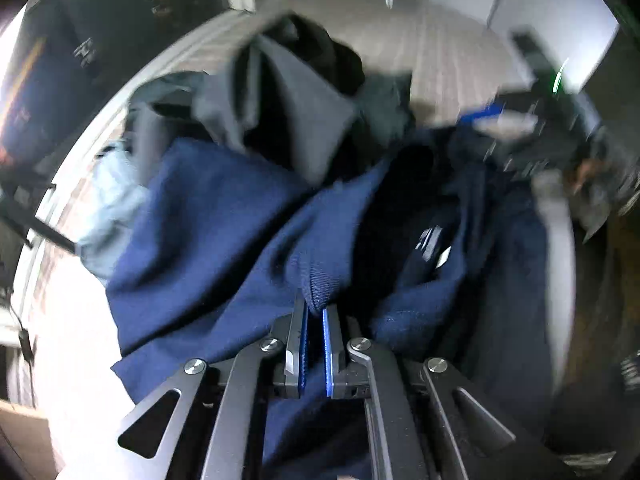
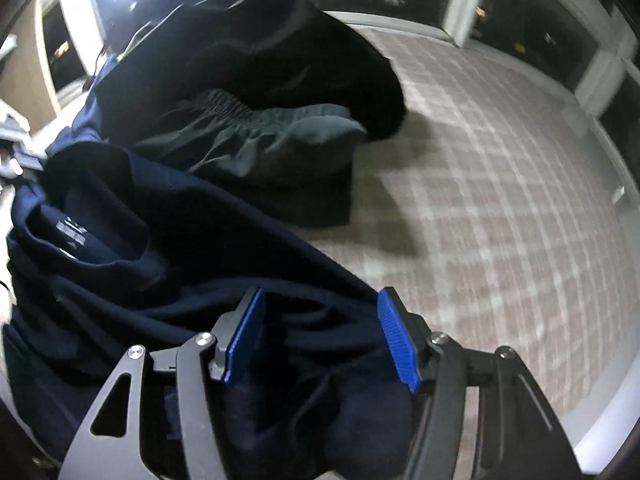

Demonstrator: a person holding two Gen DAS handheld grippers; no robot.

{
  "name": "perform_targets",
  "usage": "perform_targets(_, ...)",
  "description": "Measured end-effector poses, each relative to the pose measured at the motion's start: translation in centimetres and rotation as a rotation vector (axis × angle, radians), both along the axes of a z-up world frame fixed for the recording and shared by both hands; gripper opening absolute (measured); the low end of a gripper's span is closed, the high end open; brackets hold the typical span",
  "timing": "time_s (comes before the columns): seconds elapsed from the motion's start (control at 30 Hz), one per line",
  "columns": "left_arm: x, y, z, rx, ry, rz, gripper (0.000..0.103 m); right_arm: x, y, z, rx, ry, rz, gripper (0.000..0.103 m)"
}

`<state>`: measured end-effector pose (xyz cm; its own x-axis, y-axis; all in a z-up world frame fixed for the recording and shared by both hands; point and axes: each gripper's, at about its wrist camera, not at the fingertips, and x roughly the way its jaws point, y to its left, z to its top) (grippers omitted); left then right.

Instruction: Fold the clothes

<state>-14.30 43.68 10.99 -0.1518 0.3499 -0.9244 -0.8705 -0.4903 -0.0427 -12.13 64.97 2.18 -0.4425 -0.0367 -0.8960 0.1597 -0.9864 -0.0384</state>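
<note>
A navy blue top lies crumpled on a checked cover, its neck label showing. My left gripper is shut on a ribbed edge of this top, which is pinched between the blue pads. In the right wrist view the same navy top runs from its collar down between the fingers of my right gripper. Those jaws stand apart with folds of the fabric lying loosely between them. The right gripper also shows as a blur at the upper right of the left wrist view.
A heap of other clothes sits behind the top: a black garment, grey shorts with an elastic waist, a grey piece and a light blue one. The checked cover stretches to the right toward dark windows.
</note>
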Motion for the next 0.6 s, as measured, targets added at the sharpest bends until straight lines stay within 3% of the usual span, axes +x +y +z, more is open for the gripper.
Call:
perform_targets(0.03,-0.5,-0.5,1.6,0.034,-0.004,0.018,0.005,0.0,-0.2,-0.2,-0.015,-0.019,0.024,0.0)
perform_targets(0.13,-2.1,-1.5,5.7,0.117,0.01,0.053,0.005,0.3,0.0,1.0,-0.081,-0.008,0.029,0.0)
perform_targets(0.23,-6.0,-0.9,8.4,0.16,0.131,0.095,0.01,-0.3,3.0,4.2,-0.239,0.093,-0.092,0.0)
perform_targets(0.27,-7.6,-0.3,8.0,0.124,0.169,0.121,0.024,-1.0,4.4,4.8,-0.257,0.127,-0.171,0.0)
perform_targets(0.3,-9.2,0.4,7.1,0.049,0.229,0.167,0.043,-1.6,5.4,5.1,-0.241,0.147,-0.238,0.002)
perform_targets(0.33,-10.8,0.7,6.0,-0.032,0.273,0.225,0.047,-2.4,6.1,5.2,-0.202,0.141,-0.28,0.003)
perform_targets(0.37,-11.7,0.3,5.0,-0.07,0.267,0.254,0.047,-3.0,6.2,5.0,-0.158,0.113,-0.28,0.003)
perform_targets(0.47,-10.6,-2.5,3.8,-0.024,0.193,0.252,0.047,-2.3,5.0,5.1,-0.146,0.096,-0.179,0.005)
perform_targets(0.53,-8.5,-4.0,3.0,-0.008,0.159,0.229,0.047,-1.4,3.7,5.0,-0.158,0.092,-0.112,0.023)
perform_targets(0.6,-6.4,-5.1,2.3,-0.017,0.15,0.195,0.047,-0.9,2.3,4.7,-0.176,0.098,-0.032,0.031)
